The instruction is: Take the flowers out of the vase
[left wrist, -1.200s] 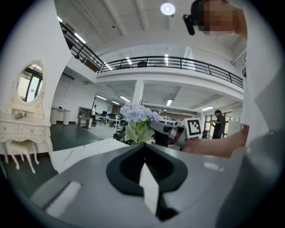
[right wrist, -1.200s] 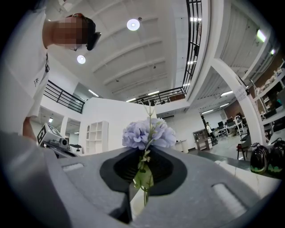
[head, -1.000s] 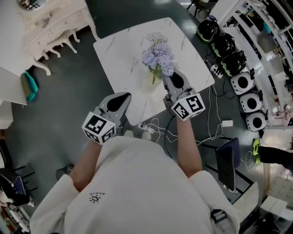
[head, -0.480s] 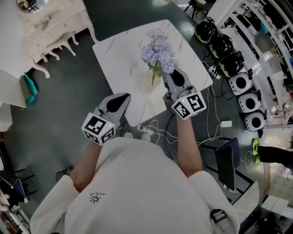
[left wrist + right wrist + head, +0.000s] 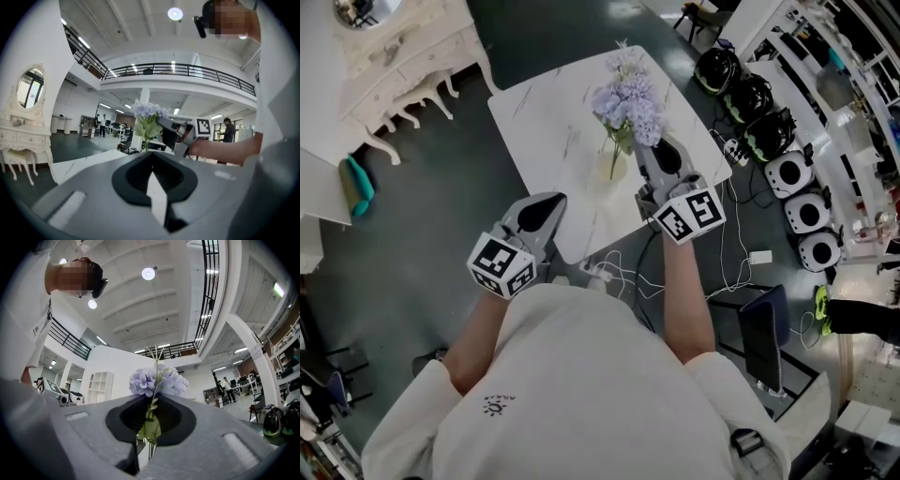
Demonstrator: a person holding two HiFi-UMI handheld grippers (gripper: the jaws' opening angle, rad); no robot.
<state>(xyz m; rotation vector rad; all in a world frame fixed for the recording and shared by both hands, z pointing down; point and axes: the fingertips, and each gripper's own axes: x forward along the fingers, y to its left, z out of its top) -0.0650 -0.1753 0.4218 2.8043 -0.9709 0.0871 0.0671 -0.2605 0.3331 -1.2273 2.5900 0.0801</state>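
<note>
Jaws of right gripper (image 5: 150,423) pinch flowers (image 5: 158,380); clear vase (image 5: 612,167) barely discernible

Bright, even light from ceiling lamps (image 5: 148,273); fisheye bending, dark corners in gripper views.

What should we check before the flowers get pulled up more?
1. The right gripper has its fingers shut on the stems of the flowers: ok.
2. Stems fully out of the vase: not ok, their lower ends seem to still reach into it.
3. Vase standing on the table: ok.
4. Something steadying the vase: not ok, the left gripper is shut, empty and apart from it, near the table's edge.
5. Bare spot on the table to lay the flowers: ok, to the left of the vase in the head view.
</note>
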